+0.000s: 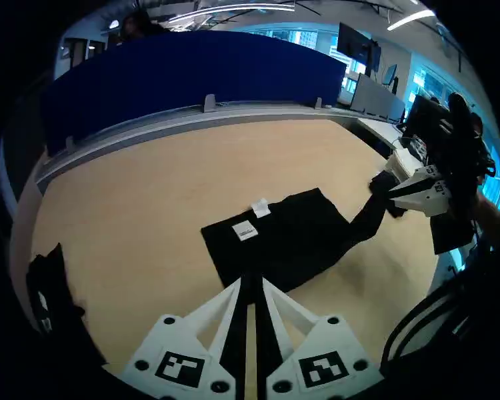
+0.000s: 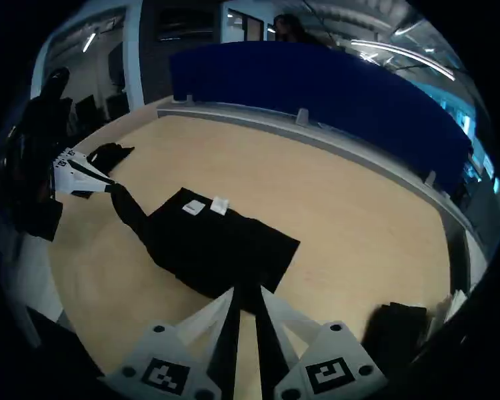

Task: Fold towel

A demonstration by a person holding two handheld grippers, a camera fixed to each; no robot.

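Left gripper view: the left gripper (image 1: 253,288) is being held low over a light wooden tabletop (image 1: 150,200). Its two fingers are being pressed together, with only a thin slit between them, on the nearest edge of a black rectangular cloth towel (image 1: 283,233). Just beyond the fingertips the towel is being left lying flat on the table, with two small white labels (image 1: 245,230) facing up near its far edge. Farther ahead and to the right of this tool, a corner of the towel is being drawn out into a narrow taut strip, and that strip is being pinched by the right gripper (image 1: 391,197), which is being carried in a person's hand. In the right gripper view the same hold is being shown from the other end: the fingers are being closed on the towel's near edge, while the left gripper is being seen ahead and to the left, clamped on its own stretched corner.

As a judgement, the task is being caught early. Two ends are being gripped and tensioned, but no edge is being carried over the body yet. Whether the cloth is already doubled cannot be told. The fold itself and the flattening are being left to do.
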